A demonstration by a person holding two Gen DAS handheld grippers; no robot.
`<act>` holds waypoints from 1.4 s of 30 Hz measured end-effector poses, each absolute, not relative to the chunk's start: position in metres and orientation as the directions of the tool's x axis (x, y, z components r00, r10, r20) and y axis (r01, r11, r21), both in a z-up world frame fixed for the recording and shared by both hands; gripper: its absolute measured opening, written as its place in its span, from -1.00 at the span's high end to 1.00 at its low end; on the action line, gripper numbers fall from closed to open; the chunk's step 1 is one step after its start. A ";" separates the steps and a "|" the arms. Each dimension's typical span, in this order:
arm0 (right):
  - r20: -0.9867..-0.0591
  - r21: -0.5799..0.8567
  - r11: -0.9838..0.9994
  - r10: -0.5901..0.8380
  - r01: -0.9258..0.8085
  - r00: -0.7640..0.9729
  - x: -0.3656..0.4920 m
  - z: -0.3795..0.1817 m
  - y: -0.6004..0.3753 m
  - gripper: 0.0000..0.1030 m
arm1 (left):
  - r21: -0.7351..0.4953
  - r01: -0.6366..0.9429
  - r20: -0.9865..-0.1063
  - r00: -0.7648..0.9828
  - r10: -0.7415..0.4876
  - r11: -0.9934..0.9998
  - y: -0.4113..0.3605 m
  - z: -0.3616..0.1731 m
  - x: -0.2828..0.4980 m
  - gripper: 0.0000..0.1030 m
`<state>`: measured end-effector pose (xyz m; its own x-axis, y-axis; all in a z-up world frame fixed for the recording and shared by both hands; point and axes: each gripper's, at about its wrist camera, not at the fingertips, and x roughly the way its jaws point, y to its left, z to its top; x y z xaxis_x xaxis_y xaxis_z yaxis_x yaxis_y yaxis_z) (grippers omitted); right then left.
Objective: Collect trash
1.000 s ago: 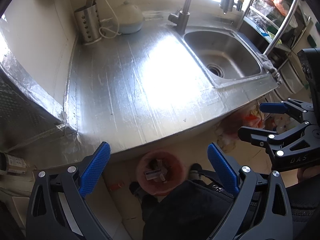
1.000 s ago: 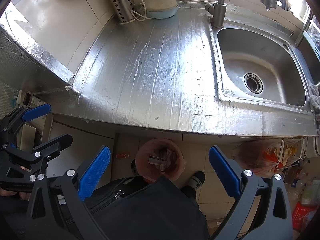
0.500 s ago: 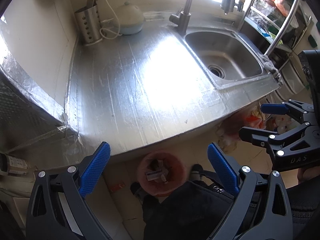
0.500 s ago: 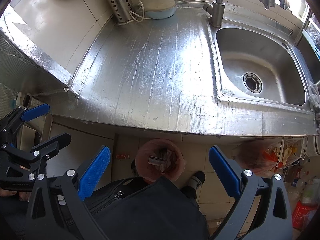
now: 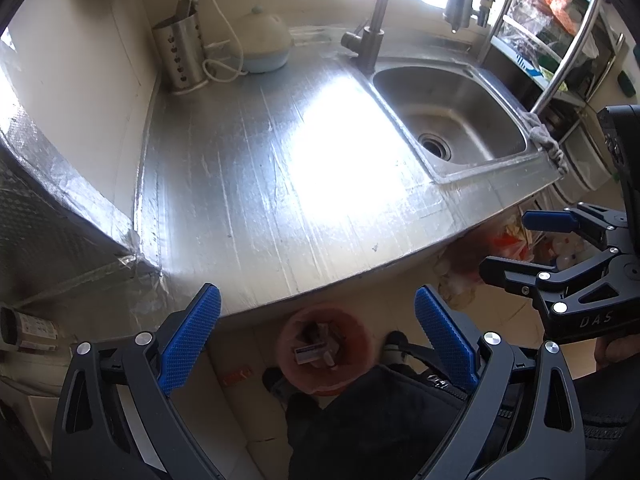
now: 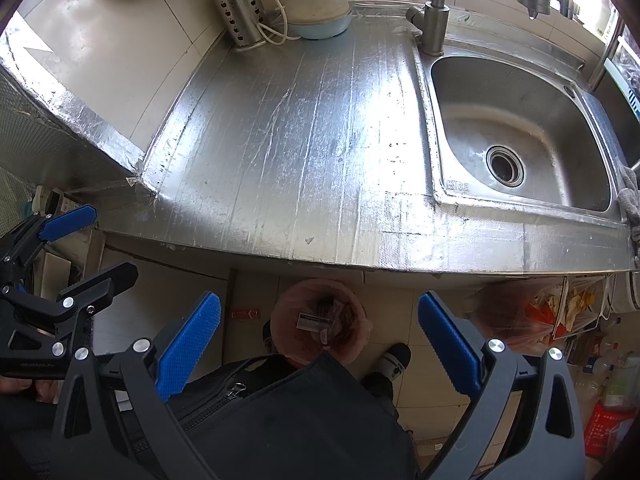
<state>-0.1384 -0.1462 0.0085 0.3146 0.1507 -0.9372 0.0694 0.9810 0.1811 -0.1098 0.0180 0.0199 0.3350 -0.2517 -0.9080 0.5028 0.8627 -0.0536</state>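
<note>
A pink-lined trash bin [image 5: 324, 352] [image 6: 320, 320] stands on the floor below the counter edge, holding wrappers and a small carton. A small red scrap [image 5: 236, 378] [image 6: 246, 314] lies on the floor tiles left of it. My left gripper [image 5: 316, 308] is open and holds nothing, hovering above the bin in front of the foil-covered counter [image 5: 260, 184] [image 6: 300, 160]. My right gripper [image 6: 320, 304] is also open with nothing in it, at about the same height. Each gripper shows in the other's view, the right gripper [image 5: 516, 246] at the right and the left gripper [image 6: 100, 244] at the left.
A steel sink [image 6: 520, 112] with faucet [image 6: 436, 20] fills the counter's right side. A utensil holder [image 6: 240, 12] and a lidded blue pot [image 6: 320, 12] stand at the back. A full plastic bag [image 6: 532, 312] hangs under the counter. The person's dark clothing and shoes are below.
Almost nothing. The left wrist view has drifted slightly, and both grippers stay open with nothing held.
</note>
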 end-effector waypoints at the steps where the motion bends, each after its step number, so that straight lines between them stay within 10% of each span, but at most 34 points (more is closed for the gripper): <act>1: -0.937 0.181 0.981 0.150 0.070 0.316 -0.138 0.009 -0.147 -0.90 | -0.054 0.502 -0.907 0.336 -0.252 0.863 0.018 0.021 -0.110 -0.84; 42: -0.921 0.184 0.977 0.132 0.109 0.367 -0.113 0.009 -0.154 -0.90 | -0.042 0.451 -0.875 0.414 -0.251 0.891 0.012 0.044 -0.086 -0.89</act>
